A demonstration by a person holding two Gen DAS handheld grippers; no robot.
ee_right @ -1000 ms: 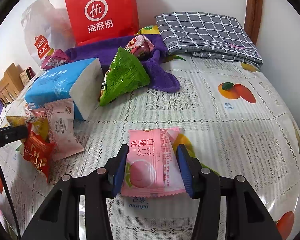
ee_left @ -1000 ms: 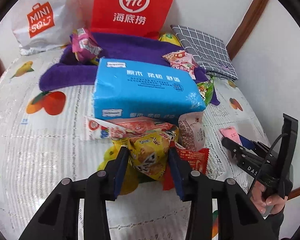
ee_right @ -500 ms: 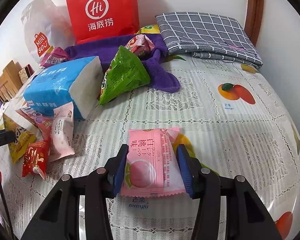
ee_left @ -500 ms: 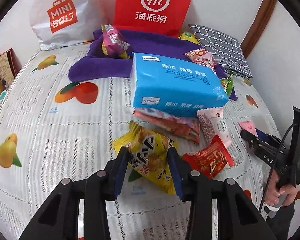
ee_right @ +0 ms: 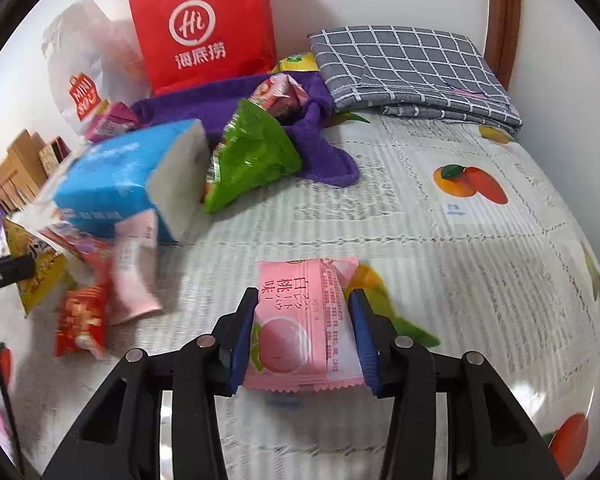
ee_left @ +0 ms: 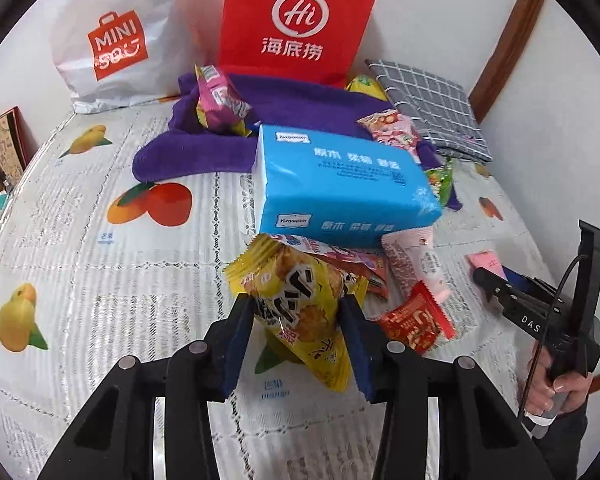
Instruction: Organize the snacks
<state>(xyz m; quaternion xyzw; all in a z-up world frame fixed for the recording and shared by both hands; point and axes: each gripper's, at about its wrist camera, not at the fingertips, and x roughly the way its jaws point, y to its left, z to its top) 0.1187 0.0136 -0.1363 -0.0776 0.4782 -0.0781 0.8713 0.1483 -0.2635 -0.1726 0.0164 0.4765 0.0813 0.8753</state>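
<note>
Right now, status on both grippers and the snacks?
Left gripper shut on yellow snack bag. Right gripper closing on pink peach packet. Tissue pack sits on the loose snacks.

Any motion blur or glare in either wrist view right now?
Right wrist view: the blue tissue pack and red snack packet on the left are smeared, the pink peach packet sharp, and there is glare on the tablecloth. Left wrist view: sharp, only fisheye bending.

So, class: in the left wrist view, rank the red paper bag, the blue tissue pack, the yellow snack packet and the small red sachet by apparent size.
1. red paper bag
2. blue tissue pack, close behind
3. yellow snack packet, enlarged by nearness to the camera
4. small red sachet
</note>
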